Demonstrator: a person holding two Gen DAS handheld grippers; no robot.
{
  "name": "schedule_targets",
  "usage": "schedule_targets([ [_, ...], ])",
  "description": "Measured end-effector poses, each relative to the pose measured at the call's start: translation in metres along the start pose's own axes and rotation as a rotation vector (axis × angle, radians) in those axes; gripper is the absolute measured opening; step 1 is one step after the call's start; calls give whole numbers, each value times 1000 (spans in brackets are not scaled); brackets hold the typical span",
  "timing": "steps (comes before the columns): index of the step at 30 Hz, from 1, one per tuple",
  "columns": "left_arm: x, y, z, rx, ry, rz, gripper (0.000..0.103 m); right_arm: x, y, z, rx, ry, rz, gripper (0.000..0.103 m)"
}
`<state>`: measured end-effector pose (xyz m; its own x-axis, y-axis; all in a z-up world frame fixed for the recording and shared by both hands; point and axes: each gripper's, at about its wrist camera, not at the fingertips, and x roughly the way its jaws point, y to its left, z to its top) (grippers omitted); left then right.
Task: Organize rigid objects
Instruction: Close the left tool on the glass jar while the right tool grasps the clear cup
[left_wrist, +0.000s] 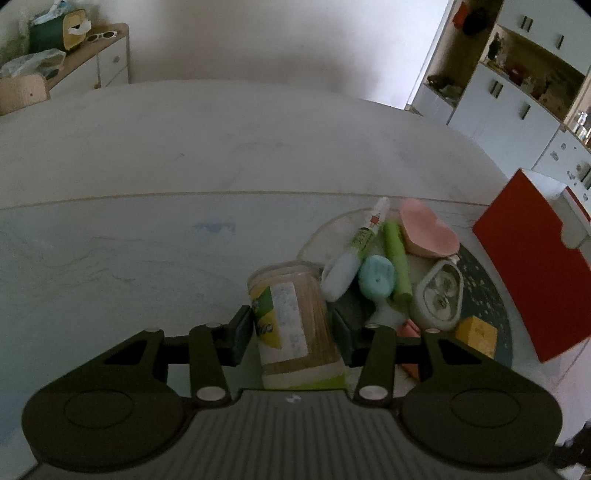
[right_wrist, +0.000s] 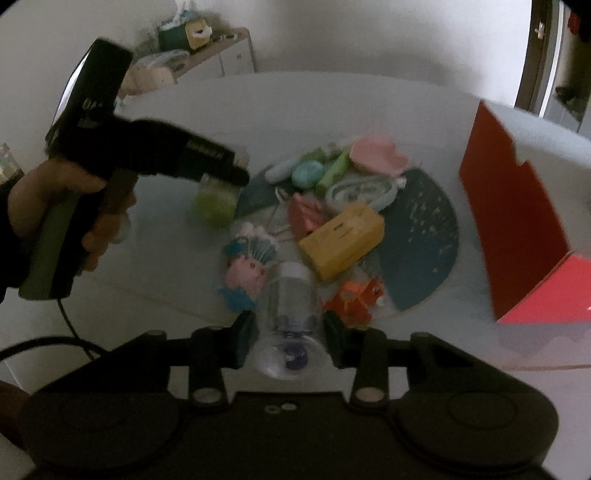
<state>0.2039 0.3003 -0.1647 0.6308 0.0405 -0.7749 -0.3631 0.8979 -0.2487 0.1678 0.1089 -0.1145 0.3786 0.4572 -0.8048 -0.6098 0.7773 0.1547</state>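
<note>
Clutter sits heaped on a round mat (right_wrist: 424, 236) on the pale table (left_wrist: 147, 166), and both claws are busy at its near edge. The left gripper (left_wrist: 291, 328) has its pads closed partway onto a clear toothpick jar (left_wrist: 295, 321), squeezing the labelled wall about mid-height; in the right wrist view the same jar shows as a green-bottomed cylinder pinched just off the mat's left rim. The right gripper (right_wrist: 288, 332) is likewise closed partway, clamped on a small clear plastic bottle (right_wrist: 290, 314) with a white cap, held by its belly with the cap pointing away toward the pile. Both look light and stiff, but smooth-walled plastic like this is likely slippery and may flex under a hard squeeze, so a grip square across the widest part of the body seems the safest bet; the jar's contents could shift if it tips. Still waiting on the mat are a yellow box (right_wrist: 343, 240), a pink heart-shaped case (left_wrist: 428, 232), a green tube (left_wrist: 397, 258) and a blue oval thing (left_wrist: 376, 278). A red box (right_wrist: 517, 229) stands open to the right, probably the destination.
</note>
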Motion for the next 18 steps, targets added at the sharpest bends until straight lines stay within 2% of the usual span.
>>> schedule_targets([
  [10, -44, -16, -5, 29, 7, -40, 42, -49, -29, 14, 42, -126, -16, 39],
  [18, -79, -46, -6, 45, -21, -64, 42, -80, -74, 29, 65, -221, -29, 39],
])
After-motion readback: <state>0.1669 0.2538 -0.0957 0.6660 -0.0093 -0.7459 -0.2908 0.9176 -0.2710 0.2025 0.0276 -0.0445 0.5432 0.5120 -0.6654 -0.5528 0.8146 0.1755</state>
